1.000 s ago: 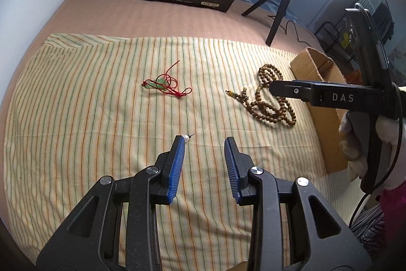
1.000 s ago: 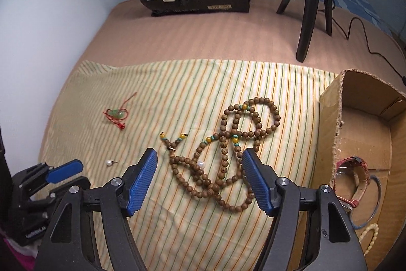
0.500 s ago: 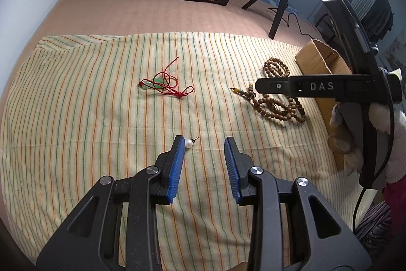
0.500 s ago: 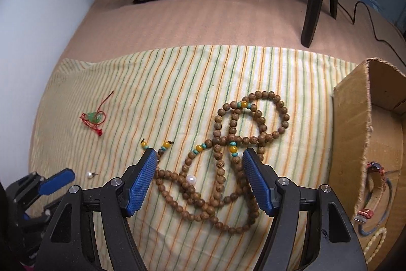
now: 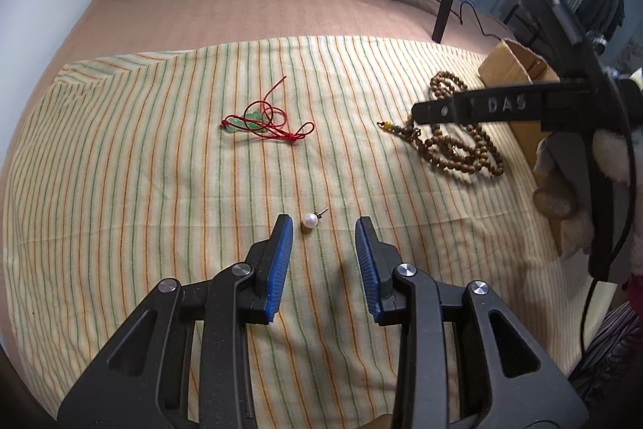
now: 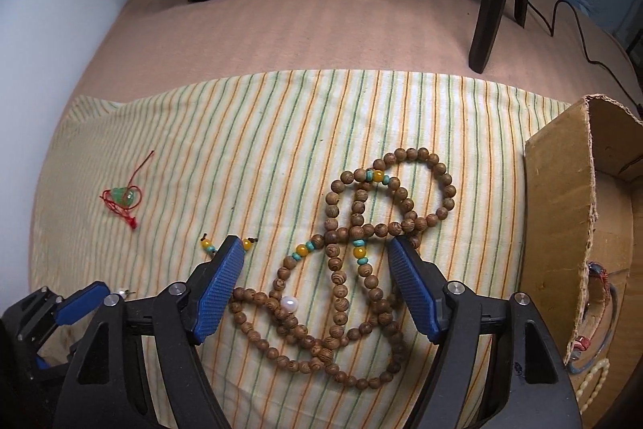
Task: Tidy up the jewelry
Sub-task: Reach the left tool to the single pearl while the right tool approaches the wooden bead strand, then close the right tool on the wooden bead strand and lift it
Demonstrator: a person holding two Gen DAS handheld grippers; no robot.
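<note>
Left gripper (image 5: 323, 222) hangs wide over my pearl stud (image 5: 309, 220), which lies beside the left pad on the striped cloth (image 5: 120, 187). Right gripper (image 6: 317, 248) stands wide over the wooden bead strand (image 6: 361, 268). Risk: the stud rolls or snags cloth on closing. Red cord pendant (image 5: 261, 121) lies apart; cardboard box (image 6: 562, 228) stands right, unobstructed.

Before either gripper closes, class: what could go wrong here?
1. The pearl stud lies off-centre, close to one finger of the open left gripper; closing may flick it away.
2. The beads lie in overlapping loops under the open right gripper; a lift may drag tangled strands against the box wall.
</note>
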